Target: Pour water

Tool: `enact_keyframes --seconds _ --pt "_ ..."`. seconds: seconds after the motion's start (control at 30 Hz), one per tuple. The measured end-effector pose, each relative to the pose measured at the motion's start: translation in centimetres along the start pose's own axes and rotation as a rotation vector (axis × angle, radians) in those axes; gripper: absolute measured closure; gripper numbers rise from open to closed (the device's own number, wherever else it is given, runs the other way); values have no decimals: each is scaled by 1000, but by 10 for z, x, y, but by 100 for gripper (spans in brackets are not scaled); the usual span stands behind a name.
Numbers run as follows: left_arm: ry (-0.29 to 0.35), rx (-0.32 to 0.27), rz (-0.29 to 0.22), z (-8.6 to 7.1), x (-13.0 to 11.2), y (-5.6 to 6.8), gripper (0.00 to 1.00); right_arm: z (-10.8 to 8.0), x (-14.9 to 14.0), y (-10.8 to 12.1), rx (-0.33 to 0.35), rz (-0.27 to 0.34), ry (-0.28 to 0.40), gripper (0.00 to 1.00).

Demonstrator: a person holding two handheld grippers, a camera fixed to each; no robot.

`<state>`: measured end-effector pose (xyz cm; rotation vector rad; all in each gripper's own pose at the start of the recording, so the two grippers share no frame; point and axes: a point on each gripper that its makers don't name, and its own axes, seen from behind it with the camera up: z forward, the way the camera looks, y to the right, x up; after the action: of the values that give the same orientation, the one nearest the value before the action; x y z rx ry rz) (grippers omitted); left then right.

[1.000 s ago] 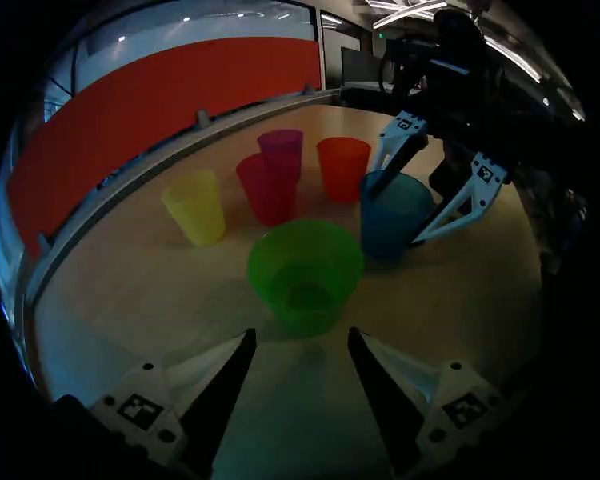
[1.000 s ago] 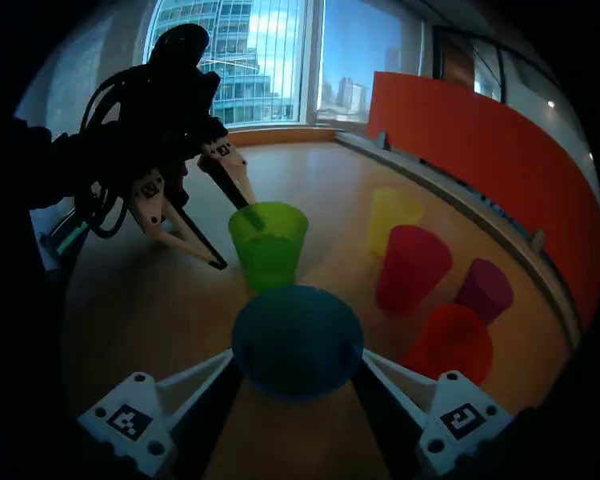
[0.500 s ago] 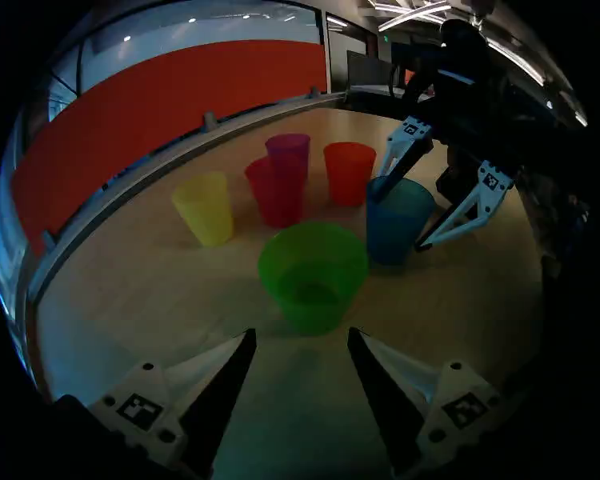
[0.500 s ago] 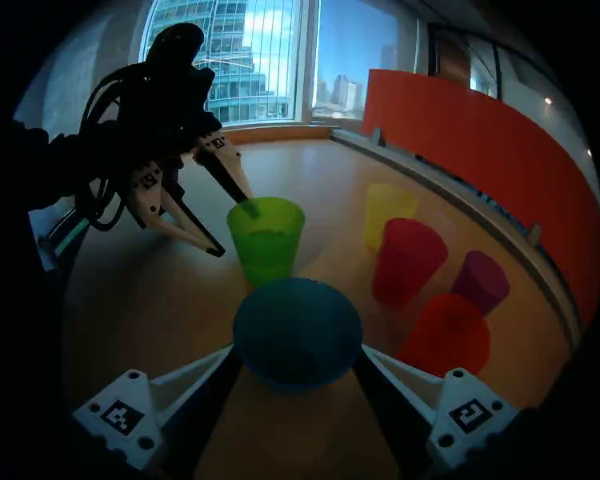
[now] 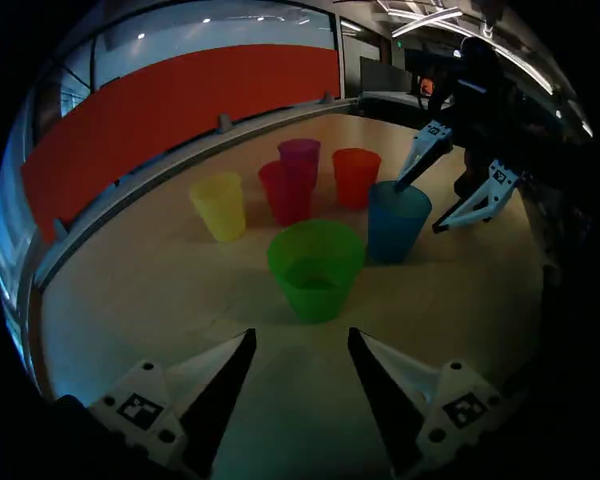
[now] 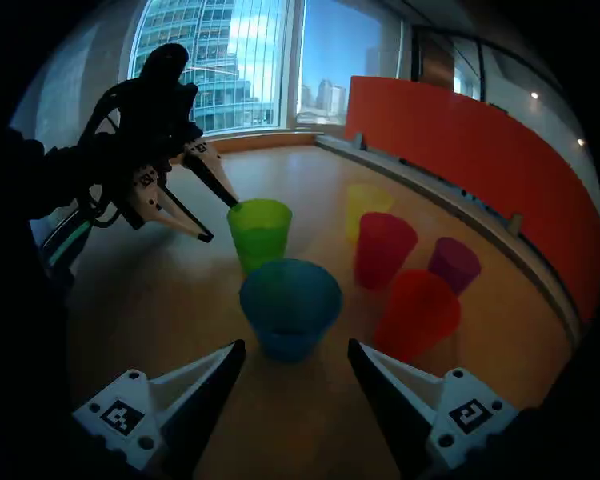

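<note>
Left gripper [image 5: 300, 334] held low over the desk [image 5: 140, 288], fingers wide and empty, aimed at the green cup [image 5: 316, 268] just ahead. Right gripper [image 6: 294, 346] is likewise wide and empty. A second ago its fingers flanked the blue cup [image 6: 290, 308]; both grippers have since drawn back, leaving it free beside the green cup. The pale wooden desk is bounded by a red wall panel [image 5: 180, 88] and windows [image 6: 220, 64].
</note>
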<state>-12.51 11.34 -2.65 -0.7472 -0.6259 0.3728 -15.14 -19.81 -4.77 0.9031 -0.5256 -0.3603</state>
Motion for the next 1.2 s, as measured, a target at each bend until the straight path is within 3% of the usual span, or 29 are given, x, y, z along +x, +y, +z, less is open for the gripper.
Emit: enact_keyframes --seconds 0.57,0.8,1.2 --pt "31 100 -79 -33 -4 -8 15 -55 -16 8 -99 67 38 1" --pt "45 125 -102 -42 -6 -10 15 -70 -22 13 -138 83 44 1" --pt "122 212 -171 -54 8 -26 16 -88 -9 28 -234 157 117 1"
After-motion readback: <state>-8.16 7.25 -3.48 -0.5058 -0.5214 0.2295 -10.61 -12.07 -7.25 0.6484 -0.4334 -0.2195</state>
